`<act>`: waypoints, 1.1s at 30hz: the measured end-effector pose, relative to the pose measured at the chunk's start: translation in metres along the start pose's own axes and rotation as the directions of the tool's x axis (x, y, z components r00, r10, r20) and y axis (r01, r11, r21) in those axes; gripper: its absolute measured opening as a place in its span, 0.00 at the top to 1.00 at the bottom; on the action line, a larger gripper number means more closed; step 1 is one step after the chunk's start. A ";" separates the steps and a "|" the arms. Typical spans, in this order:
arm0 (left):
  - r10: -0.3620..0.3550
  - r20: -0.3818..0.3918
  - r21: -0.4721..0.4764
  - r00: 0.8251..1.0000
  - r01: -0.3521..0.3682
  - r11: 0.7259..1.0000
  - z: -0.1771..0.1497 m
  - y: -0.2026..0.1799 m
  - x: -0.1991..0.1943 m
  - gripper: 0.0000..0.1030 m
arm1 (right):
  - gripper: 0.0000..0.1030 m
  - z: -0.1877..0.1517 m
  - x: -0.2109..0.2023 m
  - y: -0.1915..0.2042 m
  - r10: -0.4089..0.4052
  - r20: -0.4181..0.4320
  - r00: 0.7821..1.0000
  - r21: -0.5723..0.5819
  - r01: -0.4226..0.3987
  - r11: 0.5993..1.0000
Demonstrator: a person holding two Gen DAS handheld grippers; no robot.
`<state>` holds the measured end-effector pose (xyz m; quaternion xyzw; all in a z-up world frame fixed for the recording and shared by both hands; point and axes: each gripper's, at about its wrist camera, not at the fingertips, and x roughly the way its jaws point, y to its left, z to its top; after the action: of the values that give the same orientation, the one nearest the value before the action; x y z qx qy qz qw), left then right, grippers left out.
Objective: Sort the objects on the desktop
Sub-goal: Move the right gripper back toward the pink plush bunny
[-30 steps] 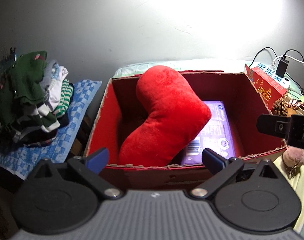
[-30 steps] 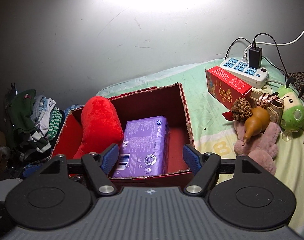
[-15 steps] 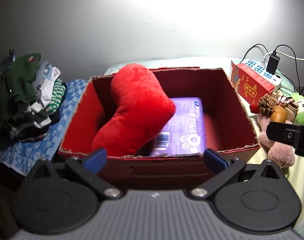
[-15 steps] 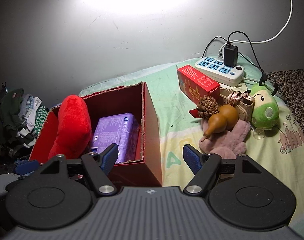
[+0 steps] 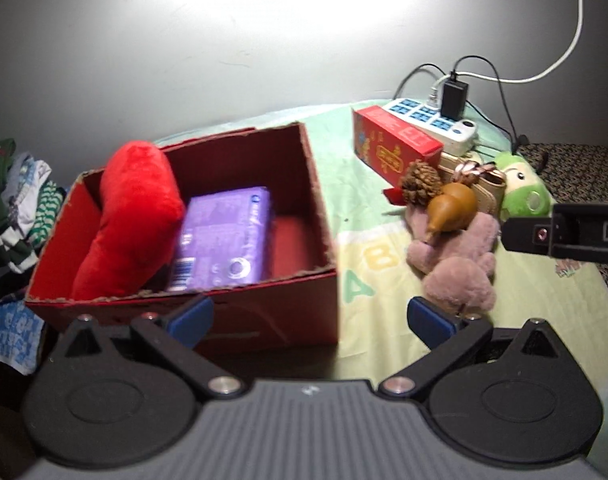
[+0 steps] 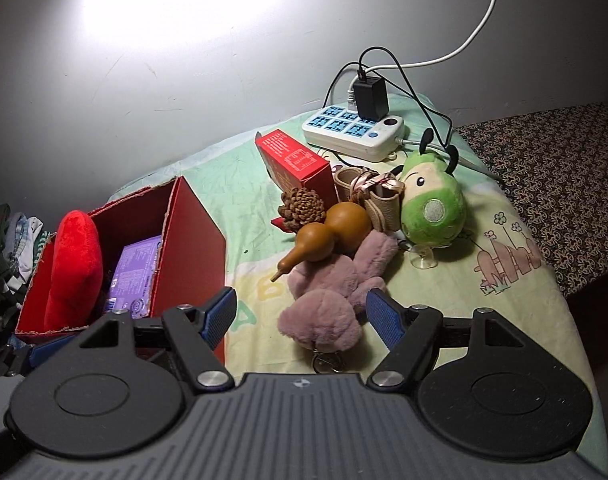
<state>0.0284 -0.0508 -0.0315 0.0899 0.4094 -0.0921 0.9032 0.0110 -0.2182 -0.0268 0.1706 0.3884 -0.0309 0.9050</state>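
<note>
A red cardboard box (image 5: 304, 292) (image 6: 196, 232) holds a red heart cushion (image 5: 132, 216) (image 6: 76, 264) and a purple packet (image 5: 224, 236) (image 6: 134, 272). To its right lies a heap: pink plush toy (image 6: 328, 300) (image 5: 456, 272), brown gourd (image 6: 324, 236) (image 5: 450, 206), pine cone (image 6: 302, 204) (image 5: 422, 182), small red carton (image 6: 296, 162) (image 5: 396, 144), green plush toy (image 6: 430, 208) (image 5: 522, 192). My left gripper (image 5: 310, 316) is open, empty, at the box's near right corner. My right gripper (image 6: 300, 314) is open, its fingers either side of the pink plush's near end.
A white power strip (image 6: 354, 128) (image 5: 436, 120) with a black charger and cables sits at the back against the wall. Folded clothes (image 5: 8, 208) are piled left of the box. A dark patterned surface (image 6: 544, 184) lies to the right. The other gripper's body (image 5: 564, 234) shows at the right.
Both grippers have swung right, away from the box interior toward the heap of toys. The right gripper now straddles the pink plush. Both stay open and empty.
</note>
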 end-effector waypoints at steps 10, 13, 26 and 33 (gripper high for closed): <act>-0.129 -0.002 0.110 0.992 0.129 0.986 -0.025 -0.060 0.033 0.00 | 0.28 0.003 0.024 -0.062 -0.017 -0.060 0.998 0.097 0.023 0.995; -0.143 0.016 0.148 0.990 0.139 0.979 -0.023 -0.076 0.044 0.00 | 0.28 0.003 0.037 -0.071 -0.006 -0.090 0.996 0.117 0.016 0.993; -0.186 -0.015 0.184 0.982 0.186 0.965 -0.013 -0.097 0.097 0.01 | 0.22 0.016 0.080 -0.088 0.055 -0.161 0.985 0.137 -0.033 0.990; -0.189 -0.056 0.172 0.980 0.196 0.965 -0.008 -0.099 0.120 0.02 | 0.18 0.022 0.116 -0.077 0.067 -0.200 0.977 0.098 -0.048 0.994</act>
<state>0.0762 -0.1559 -0.1364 0.1313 0.4241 -0.2135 0.8703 0.0927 -0.2889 -0.1170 0.2258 0.4719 -0.0051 0.8522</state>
